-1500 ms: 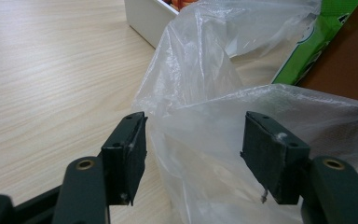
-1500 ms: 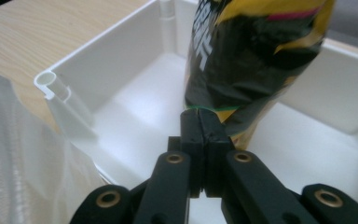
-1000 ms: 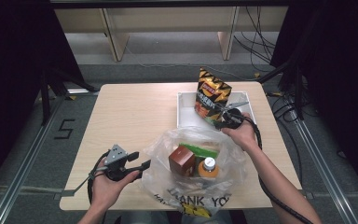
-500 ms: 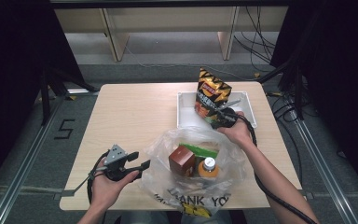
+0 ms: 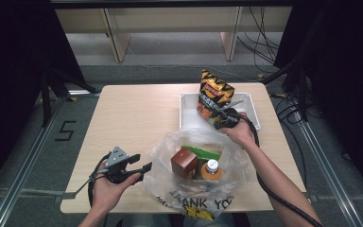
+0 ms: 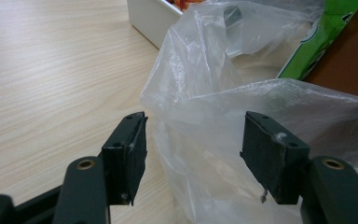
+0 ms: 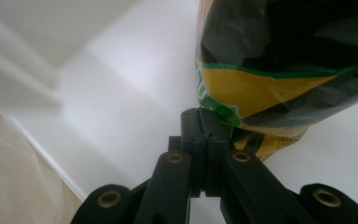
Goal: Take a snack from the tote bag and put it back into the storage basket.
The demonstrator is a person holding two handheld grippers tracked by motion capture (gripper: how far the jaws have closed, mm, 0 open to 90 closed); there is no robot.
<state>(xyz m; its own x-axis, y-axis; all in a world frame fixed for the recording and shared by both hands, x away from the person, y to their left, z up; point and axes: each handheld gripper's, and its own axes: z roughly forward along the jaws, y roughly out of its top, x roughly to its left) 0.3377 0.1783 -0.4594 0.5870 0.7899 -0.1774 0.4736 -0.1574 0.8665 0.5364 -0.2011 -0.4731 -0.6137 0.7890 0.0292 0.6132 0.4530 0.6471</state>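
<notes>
An orange and black chip bag [image 5: 215,96] stands upright over the white tray [image 5: 187,116] at the back right of the table. My right gripper [image 5: 223,117] is shut on its lower edge. In the right gripper view the jaws [image 7: 205,135] pinch the chip bag's [image 7: 279,60] bottom seam above the tray floor [image 7: 121,79]. A clear plastic bag [image 5: 196,189] lies open at the front, holding a brown box [image 5: 184,161], a green box [image 5: 203,151] and an orange-capped bottle [image 5: 211,168]. My left gripper [image 5: 141,163] is open at the bag's left edge, with bag film [image 6: 223,102] just ahead of its jaws [image 6: 193,154].
The wooden table [image 5: 132,113] is bare on its left half. The tray's corner [image 6: 149,18] shows beyond the bag in the left gripper view, with the green box [image 6: 324,42] and brown box [image 6: 354,60] inside the film. Cables hang off the table's right side.
The right hand has edged slightly left with the chip bag still held. The left gripper and the plastic bag have not moved.
</notes>
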